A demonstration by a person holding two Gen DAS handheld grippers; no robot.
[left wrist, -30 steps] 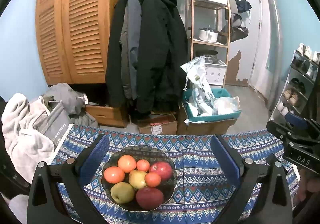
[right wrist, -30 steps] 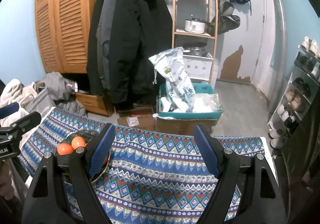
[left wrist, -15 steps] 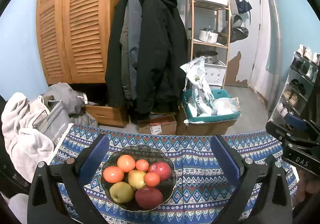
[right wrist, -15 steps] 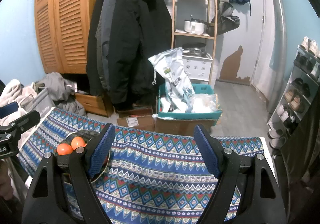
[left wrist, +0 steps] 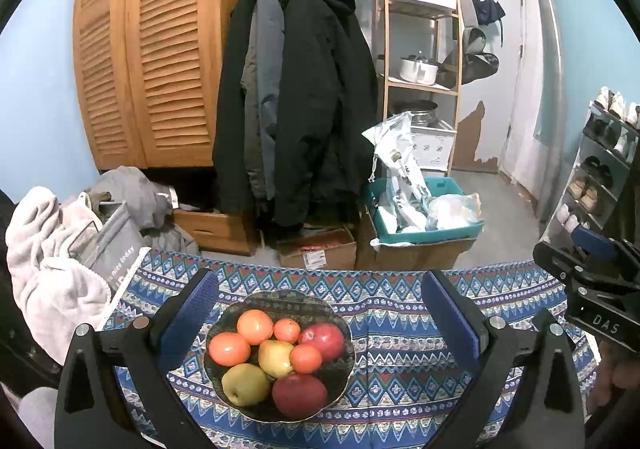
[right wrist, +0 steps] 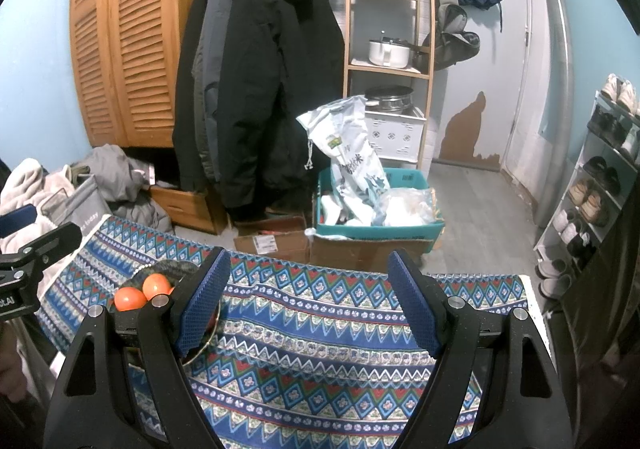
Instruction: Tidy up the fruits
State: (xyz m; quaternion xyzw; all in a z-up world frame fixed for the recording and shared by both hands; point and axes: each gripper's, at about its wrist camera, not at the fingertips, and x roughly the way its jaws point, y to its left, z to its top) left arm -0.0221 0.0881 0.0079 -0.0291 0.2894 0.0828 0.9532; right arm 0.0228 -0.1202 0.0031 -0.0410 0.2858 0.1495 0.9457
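Blue-padded left gripper [left wrist: 320,313] hovers agape over fruit bowl [left wrist: 344,373].

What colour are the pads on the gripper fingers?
Dark blue, textured pads on black fingers; clearest in the right wrist view.

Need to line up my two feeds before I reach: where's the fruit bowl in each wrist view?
Left wrist: the bowl sits low and centre, between the open fingers of the left gripper, all its fruit visible.
Right wrist: the bowl is at lower left, mostly hidden behind the right gripper's left finger; only two oranges show clearly.
Shared landmark: the teal crate on the floor beyond the table.
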